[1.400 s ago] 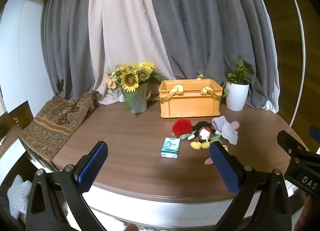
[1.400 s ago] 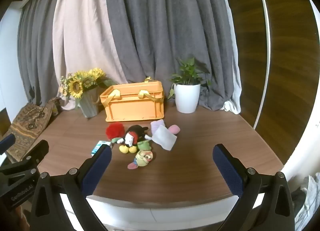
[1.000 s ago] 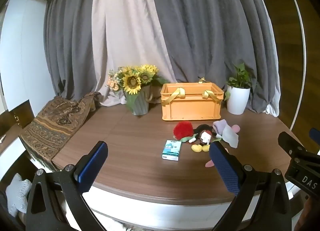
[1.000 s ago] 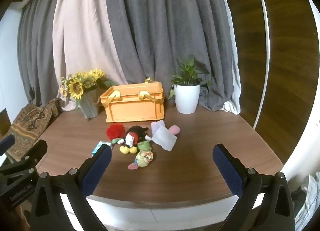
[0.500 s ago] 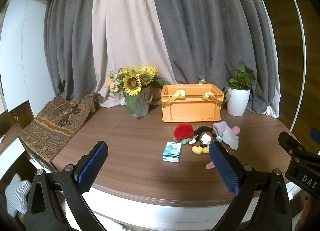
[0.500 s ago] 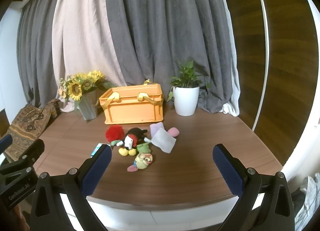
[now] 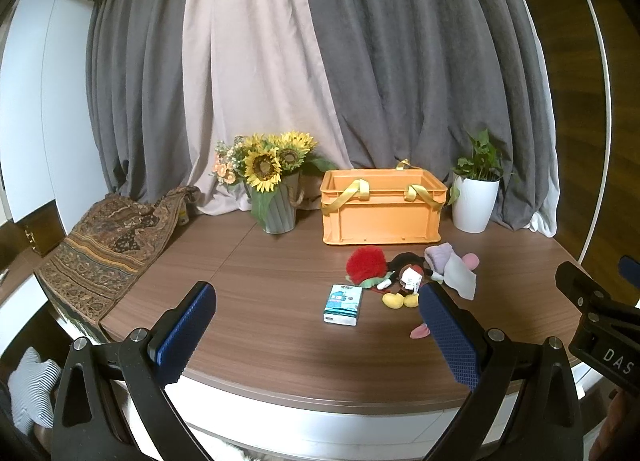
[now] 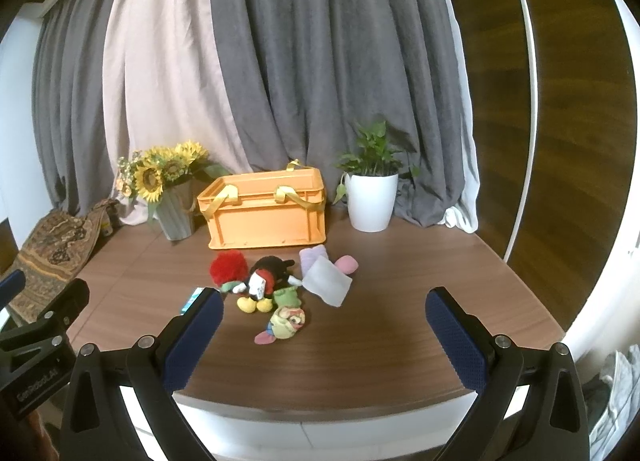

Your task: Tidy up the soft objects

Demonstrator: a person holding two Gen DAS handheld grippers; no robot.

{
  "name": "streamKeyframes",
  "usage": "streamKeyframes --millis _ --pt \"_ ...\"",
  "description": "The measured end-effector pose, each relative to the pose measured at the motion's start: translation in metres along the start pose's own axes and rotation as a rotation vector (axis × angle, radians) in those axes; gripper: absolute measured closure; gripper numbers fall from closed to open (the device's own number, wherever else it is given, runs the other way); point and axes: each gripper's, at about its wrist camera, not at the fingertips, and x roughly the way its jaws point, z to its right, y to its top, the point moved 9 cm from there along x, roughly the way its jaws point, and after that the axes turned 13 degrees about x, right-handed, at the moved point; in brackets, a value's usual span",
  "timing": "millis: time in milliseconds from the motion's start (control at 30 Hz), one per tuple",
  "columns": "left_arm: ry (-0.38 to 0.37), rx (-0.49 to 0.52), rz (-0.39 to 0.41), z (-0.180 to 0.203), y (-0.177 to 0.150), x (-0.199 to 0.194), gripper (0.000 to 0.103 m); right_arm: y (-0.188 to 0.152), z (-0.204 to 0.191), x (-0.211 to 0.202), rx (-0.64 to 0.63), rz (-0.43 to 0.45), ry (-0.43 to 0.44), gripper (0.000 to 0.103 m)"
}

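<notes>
The fingers (image 7: 188, 331) of the left gripper (image 7: 316, 335) are spread wide with nothing between them, and those of the right gripper (image 8: 324, 335) are spread just as wide and also empty. Both grippers are held at the near edge of the table (image 8: 400, 321), well apart from everything on it.

Nothing is judged done yet. The soft things are all seen loose in a cluster on the table, just in front of the orange crate (image 8: 268, 217): a red pom-pom (image 8: 228, 267), a black mouse toy (image 8: 268, 277), a green-and-yellow toy (image 8: 286, 319) nearest the grippers, a white cloth (image 8: 326, 285) over a lilac piece (image 8: 314, 255), and a pink bit (image 8: 346, 264) to the right. A small tissue pack (image 7: 342, 304) lies to the left of the cluster. No toy can be seen in the crate, though its floor is hidden. Every item is presumably left to be picked up and dropped in.
</notes>
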Motion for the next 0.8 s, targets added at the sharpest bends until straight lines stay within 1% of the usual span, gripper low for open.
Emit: streamKeyframes --millis 400,800 --pt "-0.021 -0.001 0.002 0.0055 0.0048 0.0038 0.000 -0.0006 0.0025 0.0006 0.000 0.001 -0.005 0.000" --pt "-0.029 -0.002 0.005 0.0057 -0.0008 0.0030 0.000 -0.0008 0.0052 0.0031 0.003 0.000 -0.007 0.000"
